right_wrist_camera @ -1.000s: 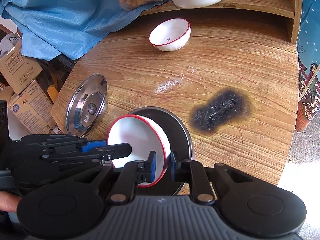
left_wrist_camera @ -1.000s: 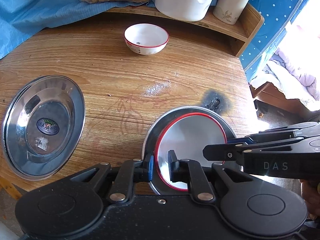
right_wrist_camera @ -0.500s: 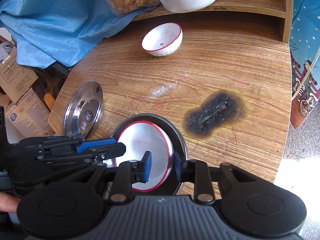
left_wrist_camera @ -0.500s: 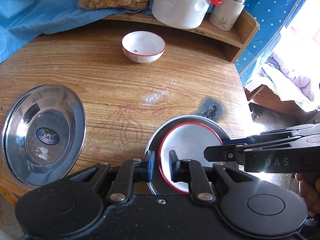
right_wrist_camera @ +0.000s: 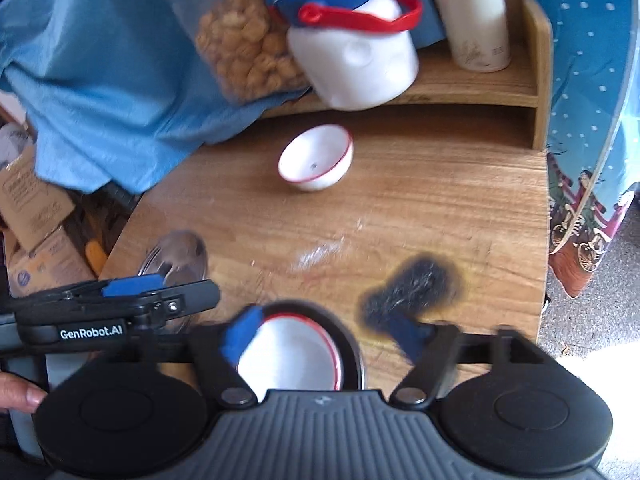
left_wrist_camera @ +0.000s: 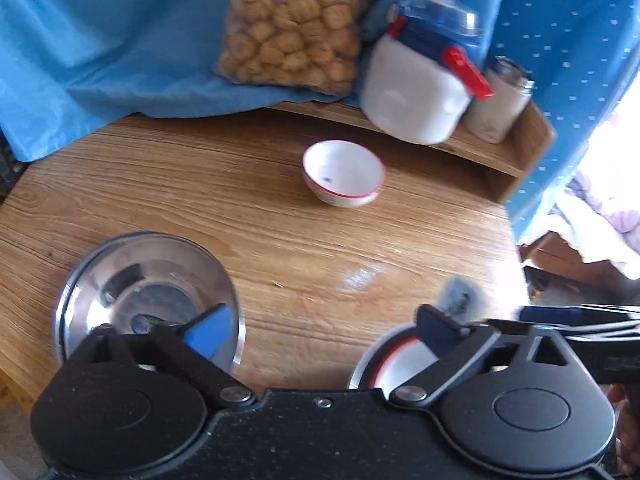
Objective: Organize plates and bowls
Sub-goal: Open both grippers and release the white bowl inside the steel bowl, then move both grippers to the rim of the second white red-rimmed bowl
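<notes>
Claws are both seen spreading wide over the wooden desk (right_wrist_camera: 440,208), and nothing is pinched by either. The left claw (left_wrist_camera: 320,330) is held above the near edge with its blue pads far apart and its jaws opening; bare wood lies between them. The right claw (right_wrist_camera: 324,334) is likewise opening, with the red-rimmed white bowl (right_wrist_camera: 296,360) partly in the gap below it, and no pad is seen pressing on the rim. That bowl is seated inside a steel plate (right_wrist_camera: 354,350) at the near edge of the desk, just beside a black scorch mark (right_wrist_camera: 416,288). A second steel plate (left_wrist_camera: 144,280) is found lying empty on the left part of the desk, well apart from the first, partly covered in the left wrist view by a blue pad. A second red-rimmed bowl (left_wrist_camera: 344,172) is spotted upright toward the far side, near the foot of a low wooden shelf (right_wrist_camera: 480,88). On that shelf a white jar with a blue lid and red handle (right_wrist_camera: 360,52), a white flask (right_wrist_camera: 472,20) and a clear bag of snacks (left_wrist_camera: 292,28) are lined up, with blue cloth (left_wrist_camera: 100,40) draped behind. Both views are blurred.
</notes>
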